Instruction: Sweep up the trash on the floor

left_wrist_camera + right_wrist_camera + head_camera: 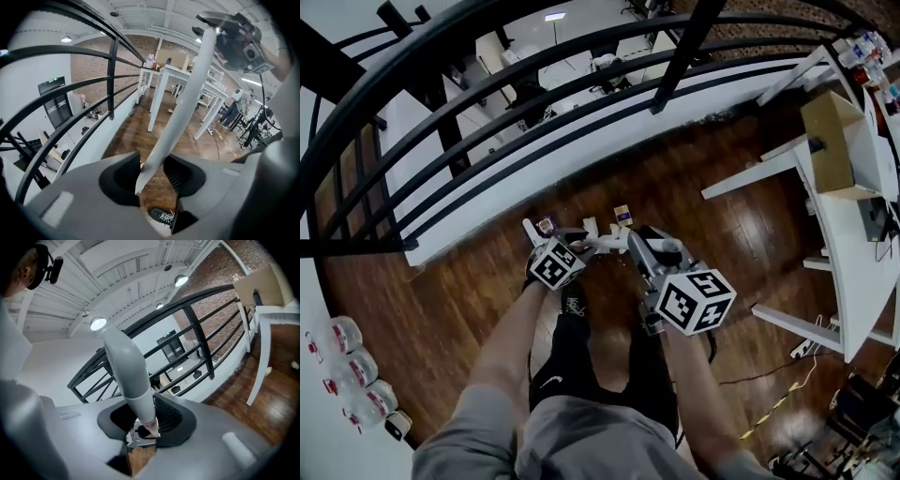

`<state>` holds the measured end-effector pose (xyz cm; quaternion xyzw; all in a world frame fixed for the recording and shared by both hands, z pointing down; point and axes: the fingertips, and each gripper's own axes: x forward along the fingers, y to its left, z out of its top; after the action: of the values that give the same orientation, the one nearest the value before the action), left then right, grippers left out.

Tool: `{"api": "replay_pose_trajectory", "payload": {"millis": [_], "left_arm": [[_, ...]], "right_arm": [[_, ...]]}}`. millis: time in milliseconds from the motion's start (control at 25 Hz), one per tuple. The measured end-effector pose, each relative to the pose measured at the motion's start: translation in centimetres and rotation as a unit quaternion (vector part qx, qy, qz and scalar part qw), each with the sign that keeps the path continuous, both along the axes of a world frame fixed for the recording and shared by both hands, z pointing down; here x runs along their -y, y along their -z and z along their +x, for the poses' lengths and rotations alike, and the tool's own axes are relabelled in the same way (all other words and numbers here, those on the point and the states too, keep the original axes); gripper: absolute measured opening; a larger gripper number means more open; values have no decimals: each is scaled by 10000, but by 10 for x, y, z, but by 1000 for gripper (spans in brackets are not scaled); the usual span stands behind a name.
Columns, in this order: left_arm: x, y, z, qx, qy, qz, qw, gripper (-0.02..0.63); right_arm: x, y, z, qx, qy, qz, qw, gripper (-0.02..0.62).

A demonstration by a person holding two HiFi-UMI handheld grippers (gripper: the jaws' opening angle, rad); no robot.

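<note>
**We hold the handle by the rail**

We stand on the brown wood floor (441, 300), just inside the black rail (680, 56). The rail bends round in front of us, and a white ledge (553, 187) runs under it. Past the rail's right end stand white tables (851, 244). Their legs come down onto the floor and get in the way on that side. A brown box (832, 141) sits on one table. Past the rail's left end, some bottles (347, 366) sit in a row.

Two small scraps (622, 215) lie on the floor between us and the rail, close to the ledge.

The handle (187, 93) is long and white, and we hold it on our side of the rail. The left gripper (152, 176) has its jaws closed round the handle, with a pad pressing on each side. The right gripper (145, 420) holds the same handle higher up, and its jaws sit closer together.

From the left gripper the handle leans up and away from the rail to the right gripper. Its low part points down at the floor by our black shoe (161, 215). We cannot see its low end.
</note>
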<state>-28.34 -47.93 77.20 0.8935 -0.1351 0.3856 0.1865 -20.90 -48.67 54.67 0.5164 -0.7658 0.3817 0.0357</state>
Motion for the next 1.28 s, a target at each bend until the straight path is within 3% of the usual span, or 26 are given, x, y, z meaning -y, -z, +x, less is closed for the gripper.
{"api": "replay_pose_trajectory", "payload": {"millis": [240, 480, 720, 1000, 1280], "left_arm": [[-2, -10, 20, -208, -621, -208, 9976, 153], [-39, -3, 85, -397, -1270, -240, 9908, 153], [-76, 3, 141, -479, -1681, -291, 9842, 155], [-78, 37, 179, -316, -1980, 19, 9797, 146], [-43, 103, 247, -587, -1933, 334, 9788, 146]], "right_arm": [[-4, -6, 9, -473, -478, -192, 9976, 87], [-46, 3, 64, -776, -1034, -304, 9911, 87], [-87, 12, 117, -739, -1496, -344, 9854, 87], [-96, 43, 167, -387, -1609, 53, 9862, 87], [-74, 113, 219, -638, -1553, 747, 9830, 89]]}}
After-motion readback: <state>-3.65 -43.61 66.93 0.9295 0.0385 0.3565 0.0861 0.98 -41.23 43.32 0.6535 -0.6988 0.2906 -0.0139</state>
